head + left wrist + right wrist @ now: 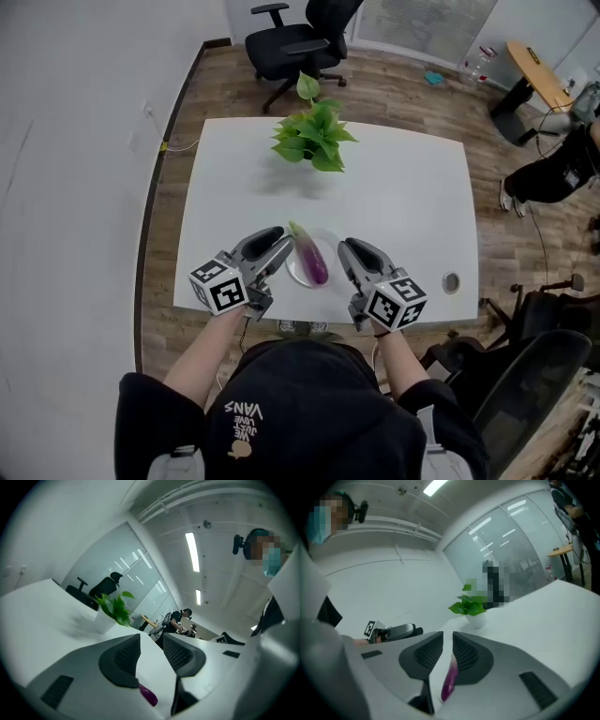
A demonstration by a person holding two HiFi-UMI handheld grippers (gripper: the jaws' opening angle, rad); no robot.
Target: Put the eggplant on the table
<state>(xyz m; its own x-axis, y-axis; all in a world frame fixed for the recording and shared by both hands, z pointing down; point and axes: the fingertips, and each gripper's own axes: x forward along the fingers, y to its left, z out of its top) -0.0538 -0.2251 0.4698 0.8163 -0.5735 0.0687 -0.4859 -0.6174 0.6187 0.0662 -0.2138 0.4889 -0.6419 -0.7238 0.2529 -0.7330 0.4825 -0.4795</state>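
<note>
A purple eggplant (pixel 311 255) with a green stem lies on a small white plate (pixel 295 273) near the front edge of the white table (pixel 403 187). My left gripper (pixel 281 246) hovers just left of the plate, its jaws a little apart and empty. In the left gripper view the eggplant (pixel 148 695) peeks out low between the left gripper (pixel 151 641) jaws. Right of the plate, my right gripper (pixel 345 247) has its jaws almost together, leaving a thin slit. Beyond the right gripper (pixel 448 641) the eggplant (pixel 450 681) shows through that slit, not held.
A potted green plant (pixel 314 136) stands at the table's far side. A round cable hole (pixel 451 281) sits at the front right of the tabletop. Black office chairs (pixel 295 42) stand behind the table, and a person (pixel 562 169) sits off to the right.
</note>
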